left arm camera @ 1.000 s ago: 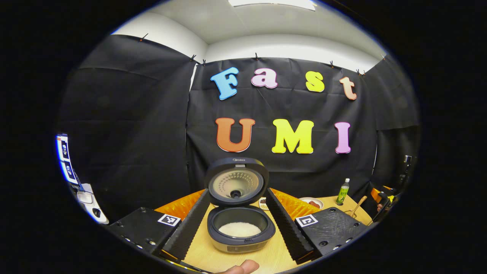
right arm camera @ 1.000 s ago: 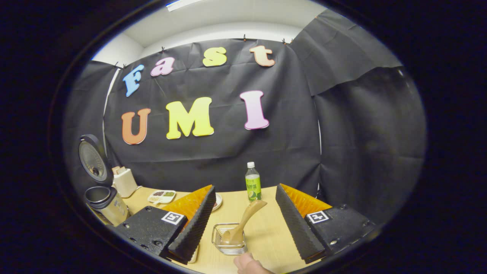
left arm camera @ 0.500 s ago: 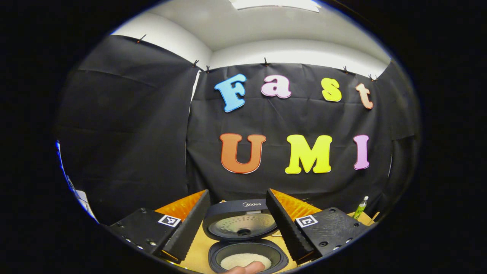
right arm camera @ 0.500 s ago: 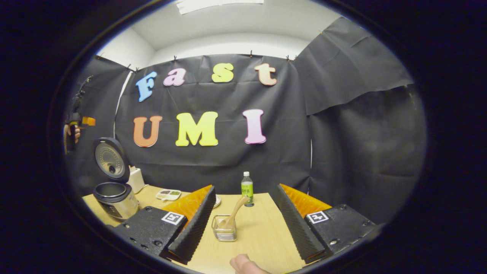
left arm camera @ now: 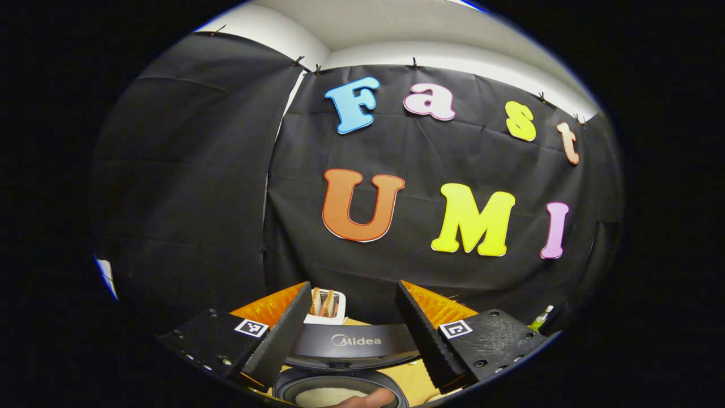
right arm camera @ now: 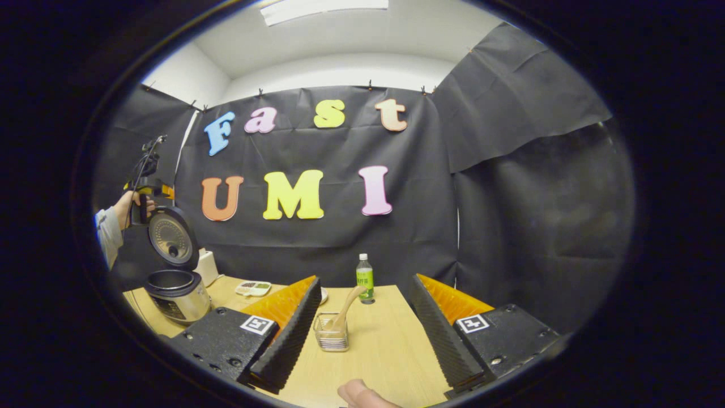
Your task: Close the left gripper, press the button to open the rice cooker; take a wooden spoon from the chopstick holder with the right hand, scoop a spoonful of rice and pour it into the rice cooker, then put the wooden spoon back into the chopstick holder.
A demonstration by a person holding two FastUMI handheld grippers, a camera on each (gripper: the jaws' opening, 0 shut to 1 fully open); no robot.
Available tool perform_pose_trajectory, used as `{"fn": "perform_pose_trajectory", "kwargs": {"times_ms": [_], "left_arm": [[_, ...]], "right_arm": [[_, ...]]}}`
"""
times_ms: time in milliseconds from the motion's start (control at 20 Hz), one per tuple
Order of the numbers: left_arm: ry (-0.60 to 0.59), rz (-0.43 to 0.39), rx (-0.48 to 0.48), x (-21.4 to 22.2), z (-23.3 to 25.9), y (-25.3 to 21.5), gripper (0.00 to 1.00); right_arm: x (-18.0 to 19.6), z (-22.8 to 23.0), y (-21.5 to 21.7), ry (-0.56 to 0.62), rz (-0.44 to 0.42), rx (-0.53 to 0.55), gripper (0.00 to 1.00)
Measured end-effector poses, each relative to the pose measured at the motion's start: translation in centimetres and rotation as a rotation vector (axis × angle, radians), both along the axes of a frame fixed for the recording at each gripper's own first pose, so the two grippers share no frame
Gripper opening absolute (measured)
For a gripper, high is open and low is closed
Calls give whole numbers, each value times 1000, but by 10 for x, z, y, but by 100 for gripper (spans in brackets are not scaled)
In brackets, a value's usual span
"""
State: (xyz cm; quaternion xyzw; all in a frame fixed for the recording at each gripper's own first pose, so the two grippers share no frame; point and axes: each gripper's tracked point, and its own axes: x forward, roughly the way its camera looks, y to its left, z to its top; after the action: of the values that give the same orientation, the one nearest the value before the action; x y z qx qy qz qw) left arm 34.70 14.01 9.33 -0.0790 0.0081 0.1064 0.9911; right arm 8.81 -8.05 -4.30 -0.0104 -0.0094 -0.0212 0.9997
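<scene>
Since 1 s ago both grippers pulled back & up: the wire holder looks smaller in the right gripper view, and the cooker slid low in the left gripper view.

Right gripper [right arm camera: 362, 326]: fingers spread wide, gripping nothing. Between them, a bit farther on, sits the small clear chopstick holder with wire sides [right arm camera: 332, 335]. The light wooden spoon [right arm camera: 345, 307] stands in it, bowl down, handle leaning up to the right. My guess: spoon is back home, so the fingers let go & backed off.

Left gripper [left arm camera: 354, 331]: fingers spread apart too, nothing held. Just past them is the round dark rice cooker w/ silver body [left arm camera: 340, 391]. Its lid [left arm camera: 354, 343] stands up, so the pot is open. White rice [left arm camera: 331, 396] lies in the pot. Far behind it, a small white box [left arm camera: 327, 306] w/ brown sticks.

In the right gripper view, far left, a hand [right arm camera: 129, 207] holds the left gripper up high beside the lid.

Farther out: light wood table [right arm camera: 391, 351]. On it a green-label plastic bottle [right arm camera: 365, 277] at the far edge, and a small white tray w/ snacks [right arm camera: 253, 288] near the cooker. Black cloth walls all round, white ceiling w/ a bright light. Job looks done, I think.
</scene>
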Motion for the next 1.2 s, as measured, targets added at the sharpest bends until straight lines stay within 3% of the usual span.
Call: {"fn": "perform_pose_trajectory", "kwargs": {"times_ms": [350, 750, 950, 1200], "left_arm": [[110, 7, 21, -5, -23, -2, 97], [138, -29, 33, -50, -46, -24, 97], [162, -38, 36, -77, -76, -38, 100], [174, -52, 47, -107, -126, -56, 96]], "right_arm": [[-4, 2, 0, -6, 5, 29, 100], [-20, 0, 17, 14, 72, 93, 100], [-30, 2, 19, 11, 78, 75, 100], [-42, -1, 32, 17, 127, 67, 100]]}}
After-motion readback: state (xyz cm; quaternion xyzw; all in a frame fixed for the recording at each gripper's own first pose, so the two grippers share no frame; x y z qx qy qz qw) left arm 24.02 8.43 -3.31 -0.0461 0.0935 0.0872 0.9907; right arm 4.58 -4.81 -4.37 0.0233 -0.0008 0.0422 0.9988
